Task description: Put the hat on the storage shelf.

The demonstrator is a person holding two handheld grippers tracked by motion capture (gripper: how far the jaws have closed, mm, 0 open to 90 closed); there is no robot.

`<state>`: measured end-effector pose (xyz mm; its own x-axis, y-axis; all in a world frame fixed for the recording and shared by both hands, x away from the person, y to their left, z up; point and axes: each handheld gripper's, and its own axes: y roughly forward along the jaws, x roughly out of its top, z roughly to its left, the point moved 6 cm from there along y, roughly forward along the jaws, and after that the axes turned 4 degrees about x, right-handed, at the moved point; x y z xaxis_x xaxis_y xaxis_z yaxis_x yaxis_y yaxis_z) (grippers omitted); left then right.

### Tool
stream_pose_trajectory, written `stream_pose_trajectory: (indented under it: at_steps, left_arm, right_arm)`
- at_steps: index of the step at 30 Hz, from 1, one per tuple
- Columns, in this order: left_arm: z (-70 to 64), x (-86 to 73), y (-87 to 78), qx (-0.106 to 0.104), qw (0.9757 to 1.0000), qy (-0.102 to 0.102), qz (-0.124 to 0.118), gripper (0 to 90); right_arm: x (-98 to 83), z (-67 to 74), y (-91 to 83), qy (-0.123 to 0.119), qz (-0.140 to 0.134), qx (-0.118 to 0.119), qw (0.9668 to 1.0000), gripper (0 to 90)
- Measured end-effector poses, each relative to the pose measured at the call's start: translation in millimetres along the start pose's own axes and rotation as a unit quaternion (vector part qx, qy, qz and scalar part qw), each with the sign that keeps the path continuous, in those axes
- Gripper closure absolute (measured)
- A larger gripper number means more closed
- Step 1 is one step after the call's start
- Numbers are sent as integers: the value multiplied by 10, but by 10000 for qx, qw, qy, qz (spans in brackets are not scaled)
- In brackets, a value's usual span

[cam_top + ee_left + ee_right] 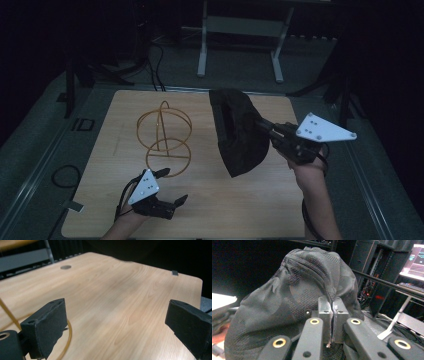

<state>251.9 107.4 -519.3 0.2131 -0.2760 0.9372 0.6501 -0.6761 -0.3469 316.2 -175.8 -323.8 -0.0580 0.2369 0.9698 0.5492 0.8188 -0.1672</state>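
Note:
A black mesh cap (240,132) hangs in the air over the right half of the wooden table (240,210), with my right gripper (262,125) shut on its fabric. In the right gripper view the cap (299,285) bulges over the right gripper (332,307), whose jaws are pressed together on a fold. A gold wire stand (165,137) made of rings sits upright left of centre. My left gripper (175,186) rests open near the table's front left, just in front of the stand. In the left gripper view the left gripper (116,315) has wide-apart jaws holding nothing, with the stand's base ring (67,332) beside one jaw.
A white metal frame (240,30) stands on the floor behind the table. Cables (65,175) lie on the floor at the left. A small grey disc (65,267) is set in the tabletop. A lit monitor (414,260) and equipment racks stand off to the side.

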Motion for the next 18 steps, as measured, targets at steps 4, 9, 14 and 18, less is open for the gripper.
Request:
stream_pose_trajectory:
  at_steps: [4,9,14,18]
  left_arm:
    - [41,-106,-49,185,9998,-48,1,25]
    - [186,-283,-152,802,9965,-223,-4,7]
    - [256,-384,-201,963,9945,-421,-30,8]
    - [288,-484,-242,1019,9933,-537,-47,8]
  right_arm:
    - [75,-51,164,44,-29,-52,10000,880]
    - [212,-87,448,-15,43,-84,10000,881]
    - [271,-97,603,-23,111,-55,9999,880]
    - [322,-78,861,15,256,42,9997,881]
